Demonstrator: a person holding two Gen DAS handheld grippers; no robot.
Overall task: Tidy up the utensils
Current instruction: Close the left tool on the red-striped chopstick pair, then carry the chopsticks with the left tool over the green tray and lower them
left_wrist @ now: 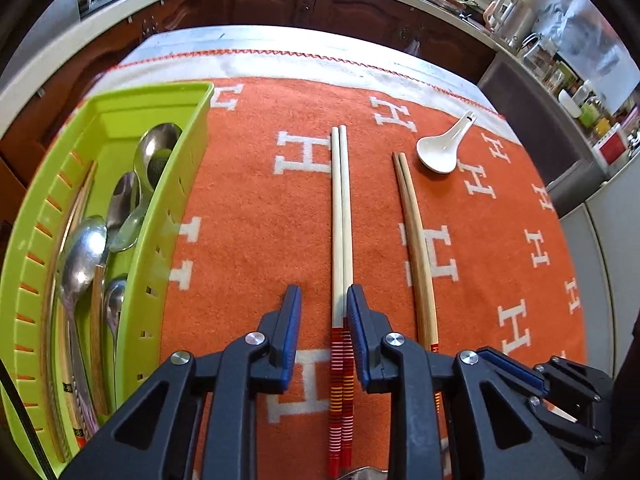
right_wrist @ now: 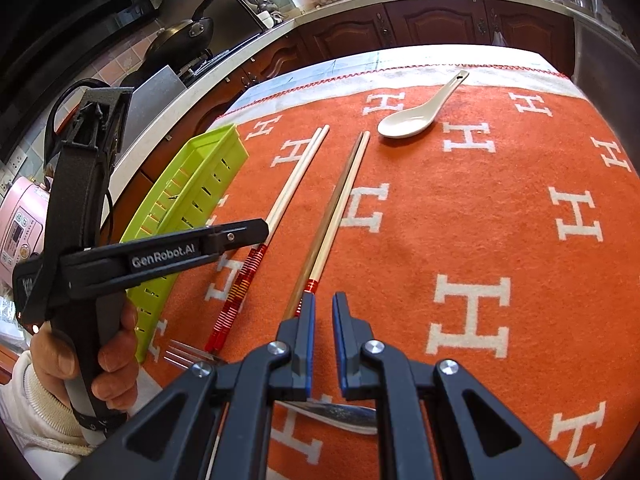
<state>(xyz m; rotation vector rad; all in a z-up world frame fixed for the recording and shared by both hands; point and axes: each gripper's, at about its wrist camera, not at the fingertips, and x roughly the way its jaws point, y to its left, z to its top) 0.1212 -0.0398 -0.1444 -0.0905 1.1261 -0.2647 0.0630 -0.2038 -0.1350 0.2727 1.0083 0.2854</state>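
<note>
Kitchen counters ring an orange cloth (left_wrist: 248,208) patterned with white letters. At its left edge a green tray (left_wrist: 120,108) already holds metal spoons (left_wrist: 84,248). Next, the left gripper (left_wrist: 323,312) straddles the pale chopsticks (left_wrist: 342,216), jaws ajar, one pad just touching, nothing gripped. Beside them lie the bamboo chopsticks (left_wrist: 416,240) and a white ceramic spoon (left_wrist: 438,152). The right gripper (right_wrist: 323,312) hovers nearly closed and empty. Closing off-centre could pinch a single stick and roll its partner away.

cloth (left_wrist: 260,200): orange, white H pattern | tray (left_wrist: 160,216): lime green | soup spoon (left_wrist: 438,152): white
</note>
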